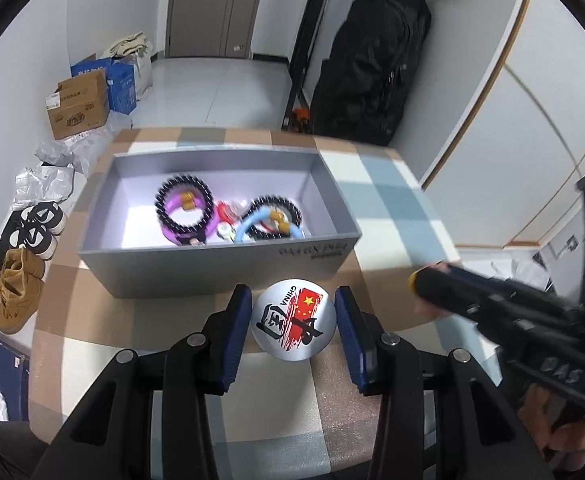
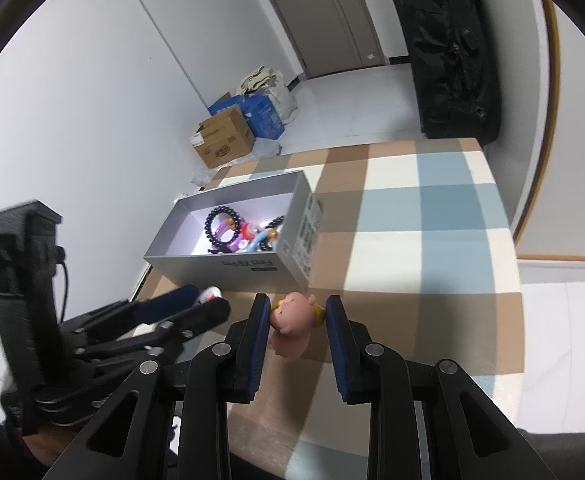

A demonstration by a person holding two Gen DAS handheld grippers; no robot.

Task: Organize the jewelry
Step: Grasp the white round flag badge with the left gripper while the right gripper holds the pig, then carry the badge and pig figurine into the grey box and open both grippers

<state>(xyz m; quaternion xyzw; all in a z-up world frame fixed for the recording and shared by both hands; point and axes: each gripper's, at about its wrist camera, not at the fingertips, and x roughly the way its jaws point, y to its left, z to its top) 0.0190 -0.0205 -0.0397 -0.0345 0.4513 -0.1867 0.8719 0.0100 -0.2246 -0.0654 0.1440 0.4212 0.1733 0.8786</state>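
Observation:
In the left wrist view my left gripper (image 1: 292, 296) is shut on a round silver badge (image 1: 294, 320) printed with "CHINA" and a red flag, held just in front of the grey box (image 1: 212, 272). Inside the box lie black bead bracelets (image 1: 183, 208), a purple ring (image 1: 180, 228), a blue ring (image 1: 248, 228) and small red pieces. My right gripper (image 2: 296, 302) is shut on a small pink figurine (image 2: 292, 318) with a yellow part, near the box's front right corner (image 2: 288, 272). Each gripper shows in the other's view: the right one (image 1: 416, 282) at the right, the left one (image 2: 206, 300) at the left.
The box stands on a table with a brown, blue and cream checked cloth (image 2: 412, 208). On the floor to the left are cardboard boxes (image 1: 78, 106), shoes (image 1: 16, 292) and plastic wrapping. A tall black bag (image 1: 368, 68) leans by the wall behind the table.

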